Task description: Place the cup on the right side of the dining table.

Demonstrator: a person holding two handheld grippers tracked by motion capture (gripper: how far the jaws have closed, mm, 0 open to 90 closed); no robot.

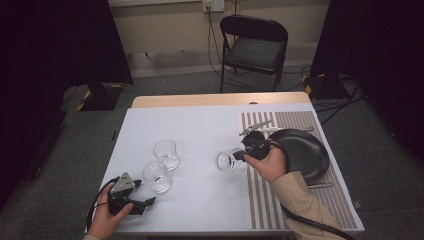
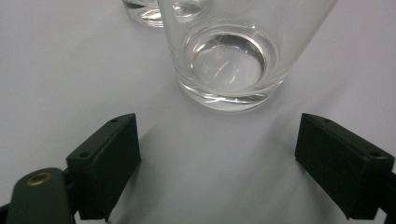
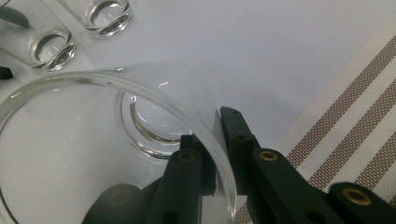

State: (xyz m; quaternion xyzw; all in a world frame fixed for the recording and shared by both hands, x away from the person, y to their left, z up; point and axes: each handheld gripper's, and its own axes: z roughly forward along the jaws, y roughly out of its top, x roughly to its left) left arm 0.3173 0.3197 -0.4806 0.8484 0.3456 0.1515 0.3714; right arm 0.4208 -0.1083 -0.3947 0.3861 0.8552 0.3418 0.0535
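Grip: right hand-held gripper (image 3: 218,154) was pinched on the wall of a clear glass (image 3: 112,140) at its rim, one jaw inside and one outside.
Tilt: held glass (image 1: 231,161) was tipped, its mouth turned toward the camera on that gripper, its base low near the counter (image 1: 200,125); whether the base touched the surface could not be told.
Position: held glass sat just left of the striped placemat (image 1: 280,200), with a black plate (image 1: 305,152) farther right on that mat.
Left side: left hand-held gripper (image 2: 217,163) was spread wide and empty, low over the counter, jaws aimed at the base of the near glass (image 2: 233,65).
Neighbours: near glass (image 1: 157,176) and a far glass (image 1: 166,153) stood upright and close together, well apart from the held one.
Step, judged: carrying or setting the tipped glass upright.
Care, judged: rim-only pinch on smooth glass could slip, so the turn to upright should be slow, the base landing flat before the jaws part.
Clearance, judged: keep it off the mat edge.
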